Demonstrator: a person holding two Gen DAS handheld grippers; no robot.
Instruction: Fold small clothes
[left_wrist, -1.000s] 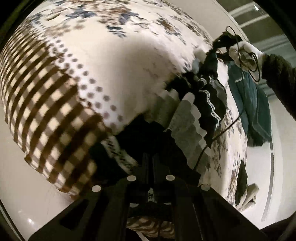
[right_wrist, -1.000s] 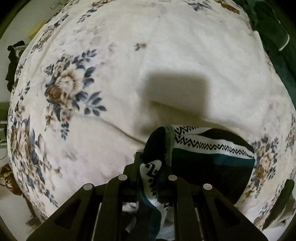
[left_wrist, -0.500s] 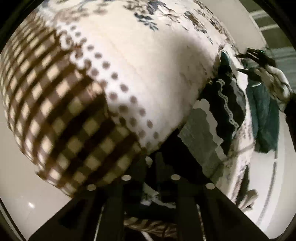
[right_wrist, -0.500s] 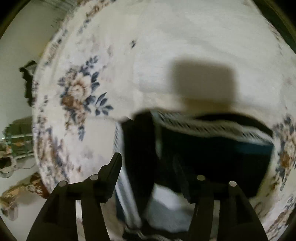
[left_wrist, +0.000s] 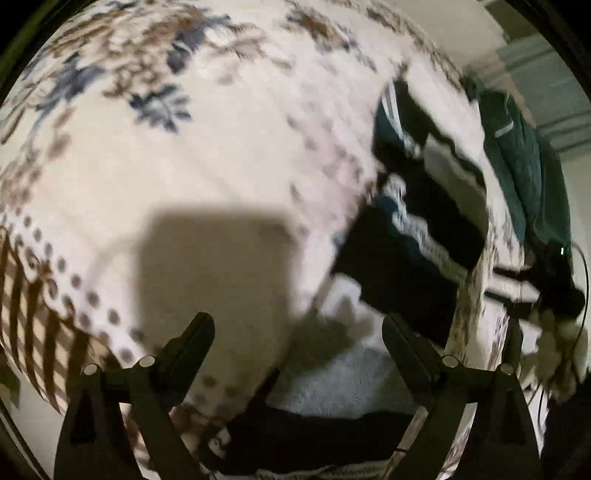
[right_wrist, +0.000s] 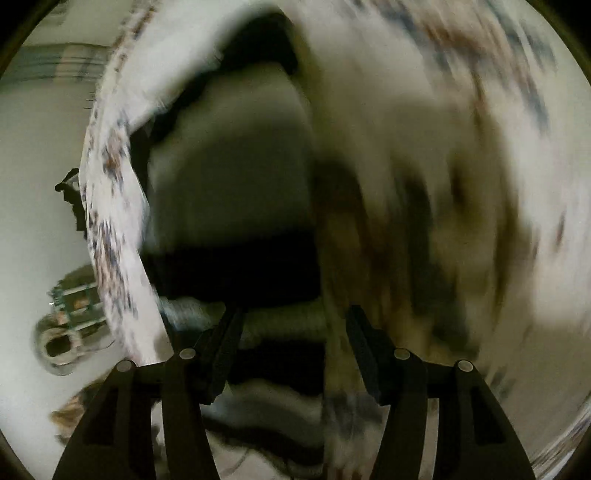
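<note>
Floral bedspread (left_wrist: 229, 155), patterned garment (left_wrist: 417, 236) lying on it, left claw (left_wrist: 299, 332) spread

Two wrist fisheyes, both angled steeply down at the bed.

The left view looks close over the floral bedspread (left_wrist: 221, 155) toward the dark patterned garment (left_wrist: 424, 229); the right view, badly blurred, sits close above the same garment (right_wrist: 236, 266) and bedspread (right_wrist: 406, 122).

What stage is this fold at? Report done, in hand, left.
Done: the patterned dark garment lies doubled on the floral bedspread. In hand: nothing; the left gripper has just been opening and the right gripper stands open, both empty. Left: the teal clothing at the bed's far edge looks unfolded.
</note>
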